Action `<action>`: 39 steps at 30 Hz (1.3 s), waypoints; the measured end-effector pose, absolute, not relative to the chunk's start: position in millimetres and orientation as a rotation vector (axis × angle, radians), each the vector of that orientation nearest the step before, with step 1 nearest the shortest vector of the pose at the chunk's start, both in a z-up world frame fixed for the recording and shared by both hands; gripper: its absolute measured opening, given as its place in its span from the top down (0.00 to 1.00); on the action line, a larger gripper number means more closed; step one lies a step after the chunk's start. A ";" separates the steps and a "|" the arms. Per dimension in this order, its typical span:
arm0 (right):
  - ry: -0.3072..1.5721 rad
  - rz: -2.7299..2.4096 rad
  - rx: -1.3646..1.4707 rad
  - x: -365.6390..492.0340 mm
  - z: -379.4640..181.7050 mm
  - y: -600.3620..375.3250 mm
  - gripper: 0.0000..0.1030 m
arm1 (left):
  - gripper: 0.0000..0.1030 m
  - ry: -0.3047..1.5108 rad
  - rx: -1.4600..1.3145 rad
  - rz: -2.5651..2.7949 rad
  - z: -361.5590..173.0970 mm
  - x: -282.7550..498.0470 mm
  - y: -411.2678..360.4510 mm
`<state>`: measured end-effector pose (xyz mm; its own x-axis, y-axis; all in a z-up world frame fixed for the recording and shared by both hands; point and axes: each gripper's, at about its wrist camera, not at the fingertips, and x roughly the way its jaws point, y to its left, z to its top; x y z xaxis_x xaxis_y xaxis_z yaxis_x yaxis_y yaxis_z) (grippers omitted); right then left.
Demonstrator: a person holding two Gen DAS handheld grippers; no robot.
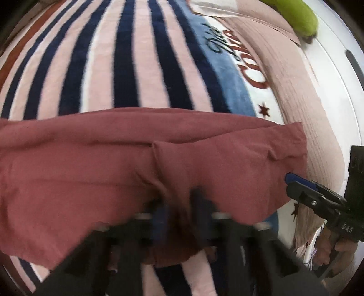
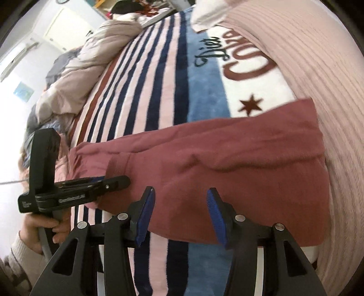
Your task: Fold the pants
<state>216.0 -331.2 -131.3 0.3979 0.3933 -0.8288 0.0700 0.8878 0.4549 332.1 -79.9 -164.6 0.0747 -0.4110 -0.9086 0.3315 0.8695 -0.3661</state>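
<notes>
Right wrist view shows the most: a bed (image 2: 318, 68) under a striped blanket (image 2: 141, 75) fills the frame, with rumpled bedding (image 2: 91, 52) heaped at the upper left. Across the lower middle lie the reddish pants (image 2: 227, 164), already doubled over lengthwise by the look of the layered edges, stretched from left to right in a long band. That suggests an early fold is done, while the shorter crosswise folds appear still to come.

At the left edge the left gripper (image 2: 124, 181), held in a hand (image 2: 43, 230), has its jaws closed, pinching the near edge of the pants; the blurred left wrist view agrees, cloth bunched between them. At the bottom the right gripper (image 2: 180, 214) hangs over the pants with jaws apart, gripping nothing. In the left wrist view, a green object (image 1: 298, 13) sits at the upper right.
</notes>
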 end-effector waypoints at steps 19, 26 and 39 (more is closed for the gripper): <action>1.119 0.374 0.303 275.4 -117.8 -297.8 0.87 | 0.46 1.285 0.048 -0.448 -136.0 366.2 4.3; 1.236 0.452 0.148 334.9 -156.9 -239.9 0.94 | 0.68 1.326 -0.010 -0.514 -161.5 398.3 14.4; 1.229 0.296 0.098 360.6 -180.9 -242.6 0.99 | 0.50 1.218 0.011 -0.347 -161.5 419.5 36.0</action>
<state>360.6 -242.6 -180.9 0.3029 0.2751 -0.9125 -0.1703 0.9577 0.2321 419.5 36.0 -161.5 0.2995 -0.2555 -0.9192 0.2673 0.9474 -0.1763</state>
